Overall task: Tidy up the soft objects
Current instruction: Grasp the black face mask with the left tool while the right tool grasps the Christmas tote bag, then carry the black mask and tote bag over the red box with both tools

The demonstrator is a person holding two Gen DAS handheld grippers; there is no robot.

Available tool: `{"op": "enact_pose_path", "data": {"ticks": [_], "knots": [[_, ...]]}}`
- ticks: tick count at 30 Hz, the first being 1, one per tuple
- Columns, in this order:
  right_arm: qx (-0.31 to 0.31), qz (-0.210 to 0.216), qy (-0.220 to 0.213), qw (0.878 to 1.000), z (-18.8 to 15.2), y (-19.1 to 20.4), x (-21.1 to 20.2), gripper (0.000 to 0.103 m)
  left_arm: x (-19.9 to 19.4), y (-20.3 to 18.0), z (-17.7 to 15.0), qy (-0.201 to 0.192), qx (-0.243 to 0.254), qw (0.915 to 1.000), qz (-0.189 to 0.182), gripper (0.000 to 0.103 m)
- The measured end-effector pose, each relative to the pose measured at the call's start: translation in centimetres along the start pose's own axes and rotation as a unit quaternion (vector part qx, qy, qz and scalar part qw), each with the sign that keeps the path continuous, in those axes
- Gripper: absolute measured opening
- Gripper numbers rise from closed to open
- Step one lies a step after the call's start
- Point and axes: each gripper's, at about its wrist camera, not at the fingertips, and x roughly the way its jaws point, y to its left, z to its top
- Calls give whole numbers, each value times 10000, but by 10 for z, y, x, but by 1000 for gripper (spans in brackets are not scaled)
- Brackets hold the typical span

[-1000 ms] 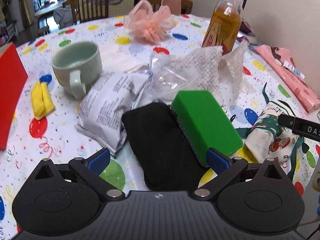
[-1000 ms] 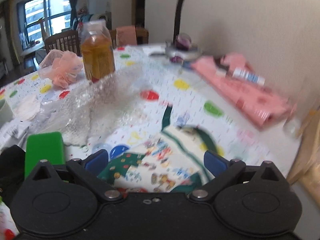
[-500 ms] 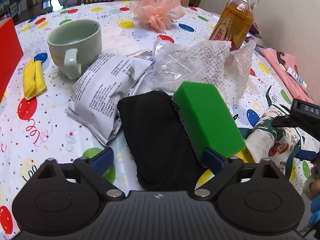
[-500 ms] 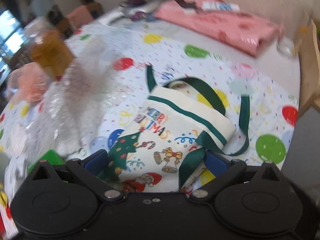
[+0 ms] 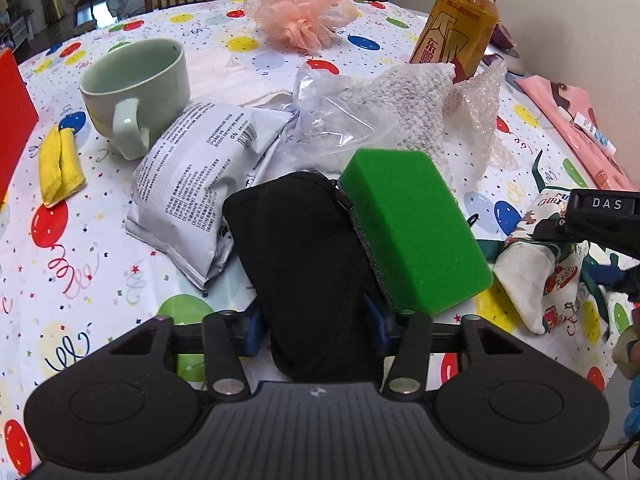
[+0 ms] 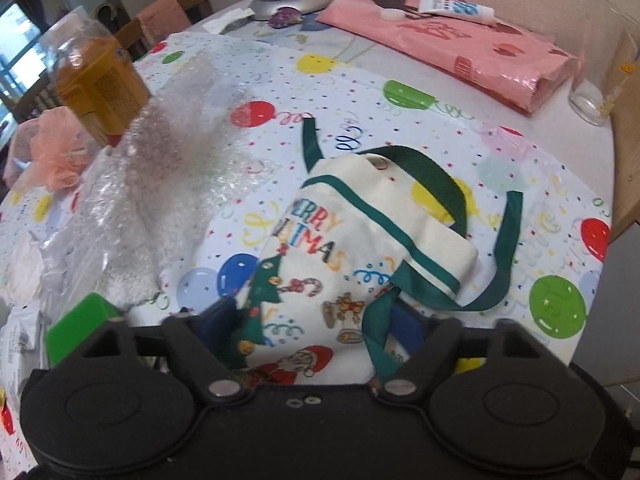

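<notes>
A black soft pouch (image 5: 296,240) lies on the balloon-print tablecloth with a green sponge (image 5: 412,224) leaning on its right side. My left gripper (image 5: 314,320) is closing, and its blue pads press both sides of the pouch's near end. A cream Christmas tote bag (image 6: 344,248) with green straps lies in front of my right gripper (image 6: 310,320). Those jaws are closing too; the left pad bends the bag's edge up and the right pad sits against a green strap. In the left wrist view the right gripper (image 5: 600,220) reaches over the bag (image 5: 536,280).
A pale green mug (image 5: 136,84), silver foil packet (image 5: 200,184), yellow cloth (image 5: 60,164), peach mesh pouf (image 5: 304,12), knitted white cloth (image 5: 412,108), bubble wrap (image 6: 160,168) and tea bottle (image 5: 460,20) crowd the table. A pink bag (image 6: 460,40) and a glass (image 6: 596,88) stand far right near the table edge.
Both grippers' jaws have narrowed: the left onto the black pouch, the right onto the Christmas bag. The right gripper rolled and tipped down over the bag; the left barely moved.
</notes>
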Motion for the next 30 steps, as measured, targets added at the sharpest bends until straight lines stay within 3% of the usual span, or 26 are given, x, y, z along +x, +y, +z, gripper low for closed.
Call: {"op": "enact_pose_path", "data": {"ticks": [4, 14, 20, 30], "knots": [[-115, 114, -68, 9998, -2, 0, -5, 56, -3, -1, 0, -39, 52, 10000, 71, 33], [-387, 517, -364, 9972, -7, -15, -29, 22, -21, -2, -2, -204, 144, 9996, 135, 24], [-769, 950, -571, 9909, -9, -21, -55, 17, -41, 4, -1, -320, 102, 9994, 72, 16], [-1704, 1510, -530, 9723, -25, -10, -97, 17, -76, 24, 4, -501, -43, 9987, -48, 9]]}}
